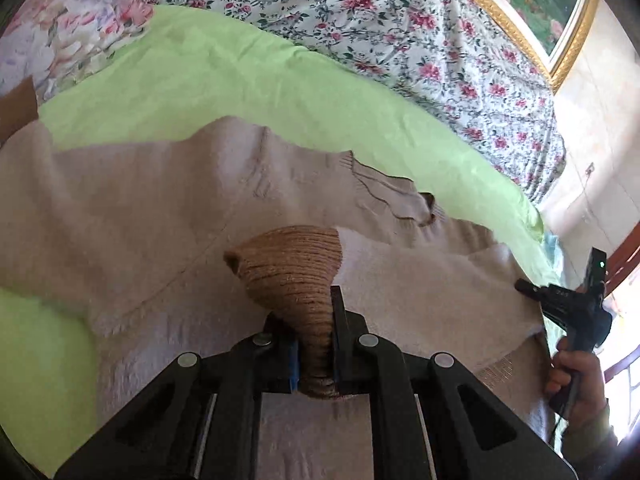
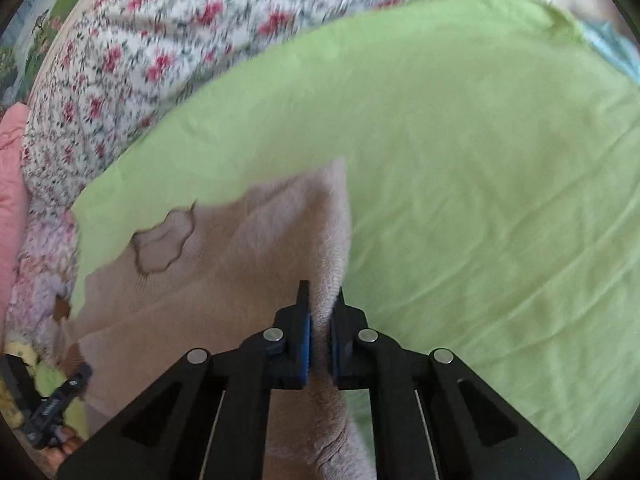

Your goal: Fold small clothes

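Observation:
A small beige knit sweater (image 1: 132, 196) lies on a light green sheet (image 1: 192, 76). My left gripper (image 1: 314, 344) is shut on its brown ribbed cuff (image 1: 288, 268), which flares out ahead of the jaws. In the right wrist view, my right gripper (image 2: 320, 316) is shut on the sweater's right edge fold (image 2: 328, 248), with the sweater (image 2: 224, 256) spread to its left on the green sheet (image 2: 480, 160). A brown scalloped outline motif (image 2: 164, 244) shows on the knit. The right gripper also shows at the right edge of the left wrist view (image 1: 560, 296), held in a hand.
A floral bedspread (image 1: 400, 28) lies beyond the green sheet. A gold-framed picture (image 1: 552, 12) hangs at the far right. A pink quilt (image 2: 12, 168) lies at the left edge of the right wrist view. The left gripper (image 2: 56, 404) shows at lower left there.

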The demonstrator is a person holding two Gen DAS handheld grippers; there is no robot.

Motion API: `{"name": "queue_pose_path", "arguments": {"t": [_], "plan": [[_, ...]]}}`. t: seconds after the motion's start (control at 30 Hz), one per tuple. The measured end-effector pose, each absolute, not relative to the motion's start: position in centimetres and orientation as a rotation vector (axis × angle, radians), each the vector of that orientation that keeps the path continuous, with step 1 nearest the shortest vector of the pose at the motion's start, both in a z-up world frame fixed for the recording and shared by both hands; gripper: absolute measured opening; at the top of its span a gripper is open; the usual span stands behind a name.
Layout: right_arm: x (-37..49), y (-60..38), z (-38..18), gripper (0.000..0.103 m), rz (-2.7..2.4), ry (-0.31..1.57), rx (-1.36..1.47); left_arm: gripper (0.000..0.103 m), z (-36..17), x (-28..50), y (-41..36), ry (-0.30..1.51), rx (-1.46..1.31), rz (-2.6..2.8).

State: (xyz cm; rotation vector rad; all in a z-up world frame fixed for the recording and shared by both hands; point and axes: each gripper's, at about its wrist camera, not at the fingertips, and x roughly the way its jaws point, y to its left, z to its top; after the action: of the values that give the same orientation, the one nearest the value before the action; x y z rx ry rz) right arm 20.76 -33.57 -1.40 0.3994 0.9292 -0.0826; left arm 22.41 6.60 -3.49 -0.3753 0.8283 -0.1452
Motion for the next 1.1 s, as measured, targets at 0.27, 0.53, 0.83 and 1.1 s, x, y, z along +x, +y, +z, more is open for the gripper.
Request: {"name": "queue_pose_path", "arguments": {"t": [0.27,0.53,0.83,1.1], "plan": [[19.1,-34.3,-1.2,0.028,-0.107,0.934,0.473,0.041,-3.6,19.9,10.1,0.835,-0.368,-0.094],[14.9,-29.3,1.1,0.042,0.04,0.892,0.469,0.046,-1.8,16.5,16.2,0.795,-0.454,0.009],[12.6,-23.4,0.6,0.043,0.203,0.983,0.44,0.057,-0.4,15.2,22.4,0.754,-0.437,0.186],[10.6,-20.6,0.1,0.043,0.278,1.036,0.432,0.074,1.9,17.4,27.3,0.722,-0.248,0.454]]}}
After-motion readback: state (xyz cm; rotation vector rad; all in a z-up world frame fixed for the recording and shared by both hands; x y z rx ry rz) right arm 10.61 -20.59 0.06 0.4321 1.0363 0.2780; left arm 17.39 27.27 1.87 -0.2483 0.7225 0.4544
